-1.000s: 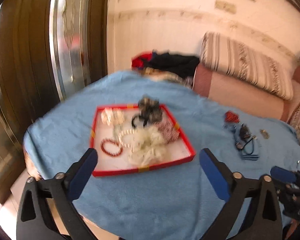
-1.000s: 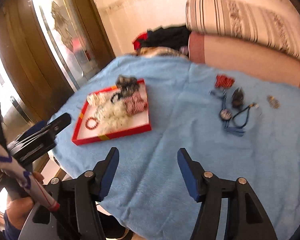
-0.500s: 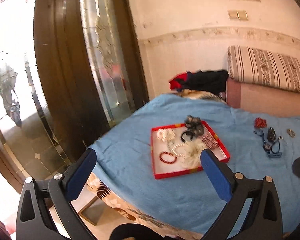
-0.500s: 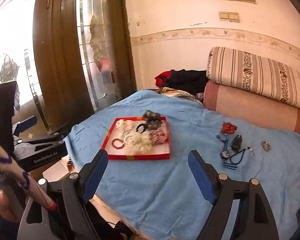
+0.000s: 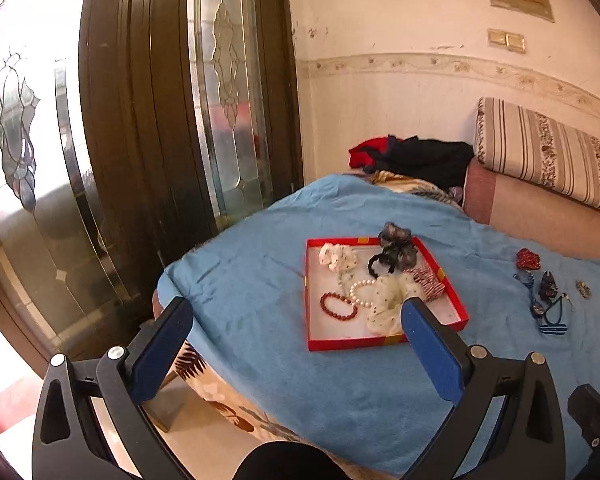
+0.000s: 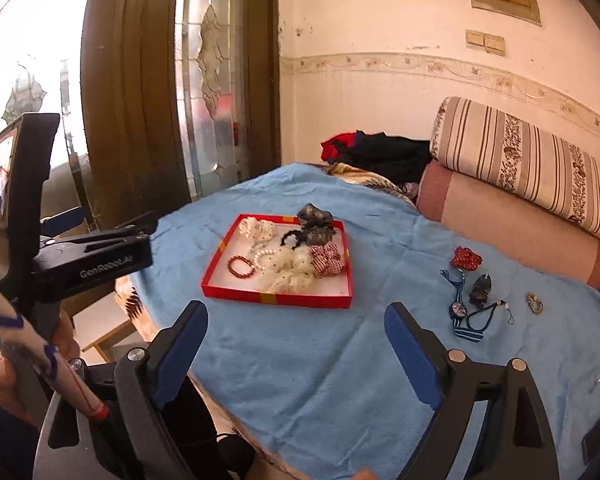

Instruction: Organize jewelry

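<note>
My right gripper [image 6: 296, 344]: jaws opening, nothing between them. My left gripper [image 5: 296, 344]: wide, empty, low in frame. Red tray [image 6: 220, 254] sits mid-frame on the blue blanket [image 6: 320, 380]; the heap in it hides what's underneath, only a red bracelet [image 6: 240, 267] and pearls [image 5: 358, 294] read clearly. Loose pieces [image 6: 470, 300] at right are too small to identify. My left hand [image 6: 4, 380] is cut off at the lower left edge.
</note>
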The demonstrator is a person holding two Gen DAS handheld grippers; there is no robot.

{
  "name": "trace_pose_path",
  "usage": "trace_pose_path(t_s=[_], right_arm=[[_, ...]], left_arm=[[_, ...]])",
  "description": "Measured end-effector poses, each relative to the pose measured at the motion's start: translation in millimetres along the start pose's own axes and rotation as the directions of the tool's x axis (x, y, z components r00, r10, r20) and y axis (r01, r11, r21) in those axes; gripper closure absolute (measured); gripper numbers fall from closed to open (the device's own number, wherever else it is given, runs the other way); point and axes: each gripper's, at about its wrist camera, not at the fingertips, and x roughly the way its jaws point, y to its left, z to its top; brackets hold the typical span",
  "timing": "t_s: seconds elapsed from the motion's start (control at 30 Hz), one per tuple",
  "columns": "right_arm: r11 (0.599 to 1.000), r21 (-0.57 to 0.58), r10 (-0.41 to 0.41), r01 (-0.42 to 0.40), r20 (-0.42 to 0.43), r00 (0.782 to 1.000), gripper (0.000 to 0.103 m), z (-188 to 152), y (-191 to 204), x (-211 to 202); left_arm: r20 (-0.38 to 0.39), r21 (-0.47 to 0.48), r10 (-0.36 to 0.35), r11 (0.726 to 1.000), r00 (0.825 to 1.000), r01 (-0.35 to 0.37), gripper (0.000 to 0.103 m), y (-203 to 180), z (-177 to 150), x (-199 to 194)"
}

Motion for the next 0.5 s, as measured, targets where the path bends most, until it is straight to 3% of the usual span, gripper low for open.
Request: trace_pose_path(t_s=[0.5], right_arm=[[1.000, -0.011, 0.011, -0.012, -0.061, 0.998, 0.010, -6.9, 6.8, 25.7]], left_arm=[[-0.088, 0.001, 0.040, 0.999, 0.995, -0.041, 0.000, 11.3, -13.2, 33.2]])
